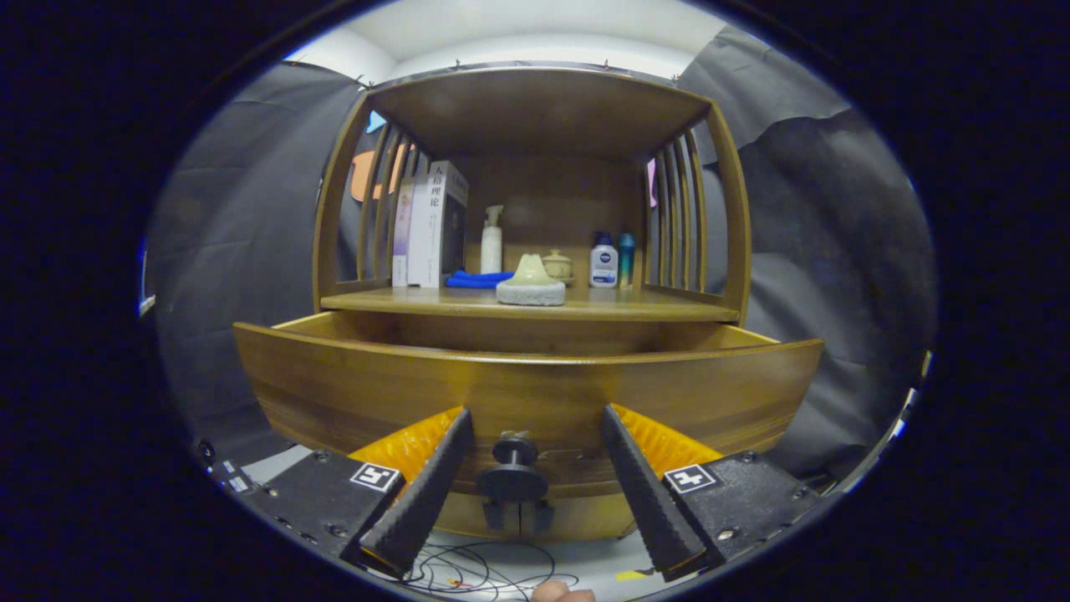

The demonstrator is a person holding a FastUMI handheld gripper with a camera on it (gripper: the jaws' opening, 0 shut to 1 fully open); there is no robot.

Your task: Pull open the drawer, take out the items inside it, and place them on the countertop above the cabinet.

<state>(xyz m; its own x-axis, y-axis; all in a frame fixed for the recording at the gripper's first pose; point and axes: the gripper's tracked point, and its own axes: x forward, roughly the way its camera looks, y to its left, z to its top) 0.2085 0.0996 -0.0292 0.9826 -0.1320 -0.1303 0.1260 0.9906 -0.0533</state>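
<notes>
A wooden cabinet has its drawer [527,393] pulled out toward me; its front panel fills the space just ahead of the fingers. A dark round knob [514,468] on the drawer front sits between my fingertips, untouched by either. My gripper [535,422] is open, fingers spread wide on both sides of the knob. The drawer's inside is hidden behind its front panel. Above it, the countertop [376,299] carries a pale sponge-like block with a cream lump on top [531,283] near its front edge.
On the countertop stand books [430,226] at left, a white pump bottle [491,240], a folded blue cloth [476,278], a small lidded jar [557,265] and two bottles [610,261] at right. Slatted wooden sides and a shelf roof enclose it. Cables [476,568] lie on the floor below.
</notes>
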